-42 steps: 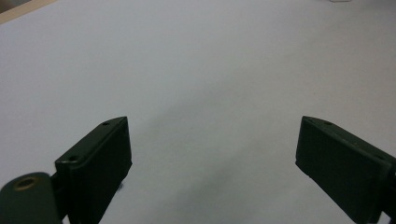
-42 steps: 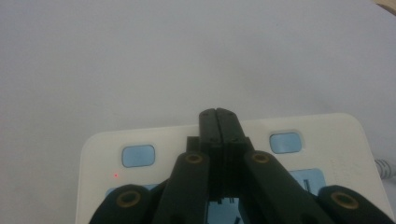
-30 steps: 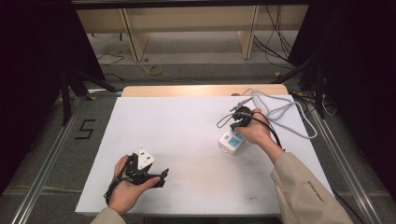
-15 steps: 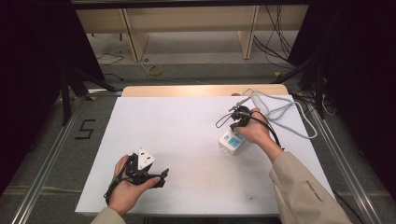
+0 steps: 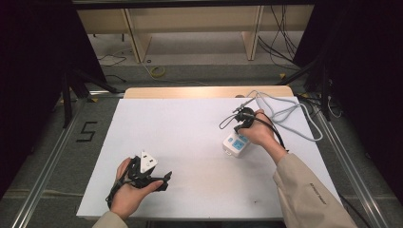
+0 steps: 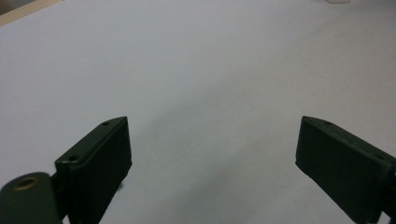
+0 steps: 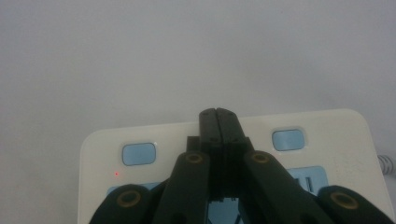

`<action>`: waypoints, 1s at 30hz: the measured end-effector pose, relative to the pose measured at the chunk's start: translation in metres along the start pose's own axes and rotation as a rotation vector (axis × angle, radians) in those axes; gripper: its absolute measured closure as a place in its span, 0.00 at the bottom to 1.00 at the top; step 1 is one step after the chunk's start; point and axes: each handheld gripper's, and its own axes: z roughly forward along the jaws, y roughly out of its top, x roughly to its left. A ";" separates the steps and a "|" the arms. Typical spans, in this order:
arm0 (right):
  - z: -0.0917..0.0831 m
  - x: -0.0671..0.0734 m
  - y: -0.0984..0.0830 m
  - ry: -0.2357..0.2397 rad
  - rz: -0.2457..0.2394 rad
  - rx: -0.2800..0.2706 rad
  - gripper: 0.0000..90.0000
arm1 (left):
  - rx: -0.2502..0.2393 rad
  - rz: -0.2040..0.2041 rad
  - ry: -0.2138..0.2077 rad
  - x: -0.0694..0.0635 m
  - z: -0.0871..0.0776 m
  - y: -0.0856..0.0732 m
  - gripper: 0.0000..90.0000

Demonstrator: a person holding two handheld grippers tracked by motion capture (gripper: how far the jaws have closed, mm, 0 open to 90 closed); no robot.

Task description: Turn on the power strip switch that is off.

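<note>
The right gripper point(image 7: 218, 114) has its jaws clenched together with nothing between them, and the white power strip point(image 7: 327, 135) lies directly under its tip, its end edge just ahead of the tip and its two light-blue switch buttons point(image 7: 138, 154) on either side. Its long axis seems to run back along the claw, so I judge a press goes straight down. The left gripper point(image 6: 212, 154) stands released, well apart.

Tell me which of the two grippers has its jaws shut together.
The right gripper: its jaws meet flat over the white power strip, between two pale blue buttons. The left gripper stands wide open over the bare table.
</note>
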 end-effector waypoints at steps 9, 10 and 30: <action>0.000 0.000 0.001 -0.002 0.007 0.012 1.00 | 0.000 0.002 0.000 0.000 0.000 0.000 0.11; 0.000 0.000 0.001 -0.001 0.008 0.012 1.00 | 0.000 0.002 0.000 -0.001 0.000 0.000 0.11; 0.001 0.003 0.005 -0.019 0.004 0.045 1.00 | 0.001 0.005 -0.002 -0.002 0.000 0.001 0.11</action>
